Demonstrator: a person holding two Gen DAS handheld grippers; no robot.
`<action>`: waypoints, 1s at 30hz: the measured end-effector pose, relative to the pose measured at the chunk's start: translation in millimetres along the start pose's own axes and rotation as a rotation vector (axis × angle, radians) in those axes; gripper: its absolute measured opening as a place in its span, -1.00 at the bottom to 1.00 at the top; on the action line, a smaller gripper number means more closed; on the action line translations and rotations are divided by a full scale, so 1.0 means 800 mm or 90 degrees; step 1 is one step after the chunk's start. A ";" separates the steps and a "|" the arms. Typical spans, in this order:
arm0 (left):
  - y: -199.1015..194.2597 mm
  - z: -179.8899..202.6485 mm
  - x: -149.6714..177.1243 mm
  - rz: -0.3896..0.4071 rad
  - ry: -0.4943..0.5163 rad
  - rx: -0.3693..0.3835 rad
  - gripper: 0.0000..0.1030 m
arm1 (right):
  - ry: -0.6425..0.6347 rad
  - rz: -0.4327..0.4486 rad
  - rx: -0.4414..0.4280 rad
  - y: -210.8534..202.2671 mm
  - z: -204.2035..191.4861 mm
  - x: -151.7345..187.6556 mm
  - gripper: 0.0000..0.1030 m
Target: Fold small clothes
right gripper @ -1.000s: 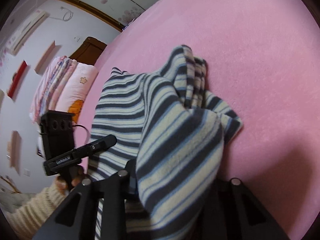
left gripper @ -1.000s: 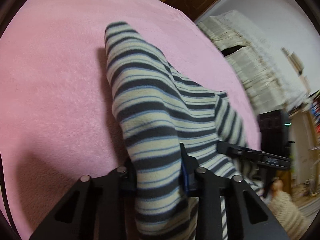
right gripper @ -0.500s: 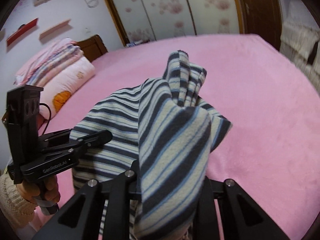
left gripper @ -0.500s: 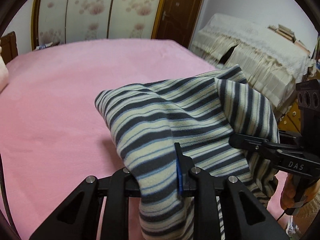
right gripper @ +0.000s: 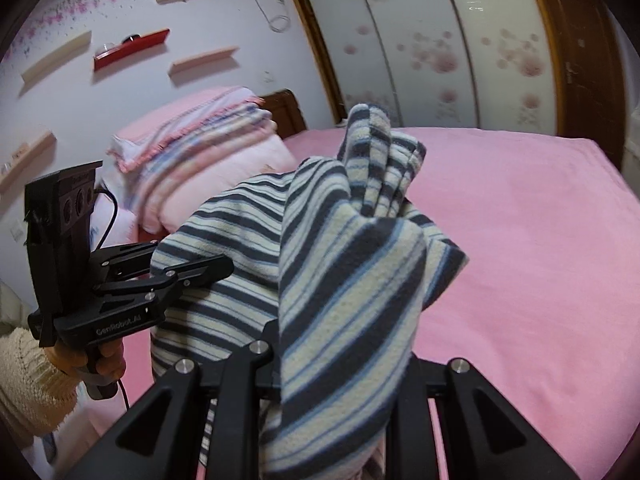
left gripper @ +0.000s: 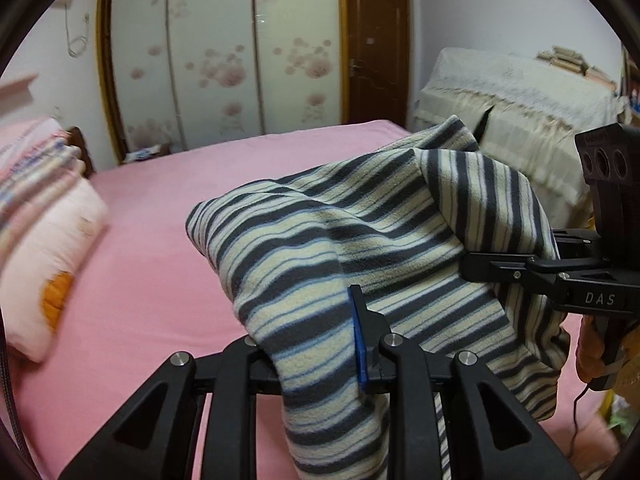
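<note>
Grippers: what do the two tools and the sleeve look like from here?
Both grippers are matte black plastic with silver pivot bolts. The left gripper has a blue pad on one finger; its side reads "GenRobot.AI", and a black cable runs from its camera block. The right gripper is marked "DAS". The left hand wears a cream knit sleeve.

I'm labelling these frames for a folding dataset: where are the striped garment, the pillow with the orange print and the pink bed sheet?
striped garment (left gripper: 320,248): left wrist view, on its draped middle.
pillow with the orange print (left gripper: 44,264): left wrist view, on its pale face.
pink bed sheet (right gripper: 540,240): right wrist view, on a bare stretch.
</note>
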State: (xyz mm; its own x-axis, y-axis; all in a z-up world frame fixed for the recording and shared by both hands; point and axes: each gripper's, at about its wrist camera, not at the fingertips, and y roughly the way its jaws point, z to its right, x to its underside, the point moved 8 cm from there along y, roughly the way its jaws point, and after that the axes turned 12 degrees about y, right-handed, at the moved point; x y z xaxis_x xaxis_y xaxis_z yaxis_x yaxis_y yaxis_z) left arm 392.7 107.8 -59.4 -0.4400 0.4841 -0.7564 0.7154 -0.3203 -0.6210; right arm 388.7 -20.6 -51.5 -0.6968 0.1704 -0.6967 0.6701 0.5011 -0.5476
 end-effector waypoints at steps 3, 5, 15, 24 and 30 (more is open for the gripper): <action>0.013 -0.059 0.009 -0.023 0.003 -0.030 -0.58 | 0.025 0.004 -0.034 0.063 -0.031 -0.013 -0.63; 0.038 -0.107 0.022 -0.053 0.006 -0.044 -0.58 | 0.053 -0.004 -0.056 0.118 -0.042 -0.018 -0.63; 0.270 -0.241 0.118 -0.153 -0.018 -0.038 -0.52 | 0.162 -0.060 -0.071 0.375 0.010 -0.003 -0.63; 0.397 -0.274 0.181 -0.190 -0.133 0.045 0.27 | 0.161 -0.140 -0.022 0.459 0.097 0.033 -0.41; 0.413 -0.316 0.168 -0.167 -0.251 0.141 0.30 | 0.179 -0.190 -0.082 0.474 0.094 0.018 -0.27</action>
State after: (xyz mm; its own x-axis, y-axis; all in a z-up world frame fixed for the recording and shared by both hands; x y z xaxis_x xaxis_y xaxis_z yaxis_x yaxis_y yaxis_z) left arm 707.4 273.1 -314.2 -0.7907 0.2413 -0.5626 0.4400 -0.4148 -0.7964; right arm 651.7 108.2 -304.0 -0.9098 0.2176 -0.3535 0.4036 0.6627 -0.6308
